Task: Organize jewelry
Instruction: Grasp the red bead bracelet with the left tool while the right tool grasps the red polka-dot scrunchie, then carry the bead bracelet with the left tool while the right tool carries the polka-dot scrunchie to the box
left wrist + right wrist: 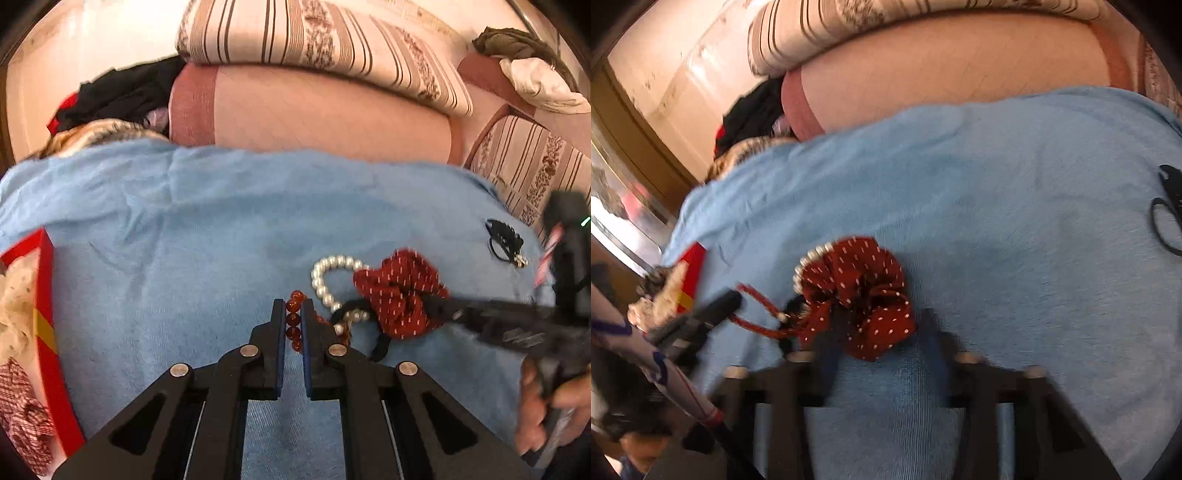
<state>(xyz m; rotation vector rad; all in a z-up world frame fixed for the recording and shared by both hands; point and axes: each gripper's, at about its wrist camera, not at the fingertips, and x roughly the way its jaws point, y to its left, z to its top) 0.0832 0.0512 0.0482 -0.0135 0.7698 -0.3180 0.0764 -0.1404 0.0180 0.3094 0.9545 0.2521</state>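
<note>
Low at centre frame, the left gripper (pixel 293 325) pinches a strand of round amber-red beads (pixel 293 319); the right gripper (pixel 882 332), blurred, gapes wide around a red white-dotted fabric scrunchie (pixel 864 291) on blue cloth (pixel 184 240).

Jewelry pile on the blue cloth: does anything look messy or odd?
Yes. The pearl string, amber beads and a black cord lie tangled under the red scrunchie. The left gripper is shut on the amber beads.
</note>
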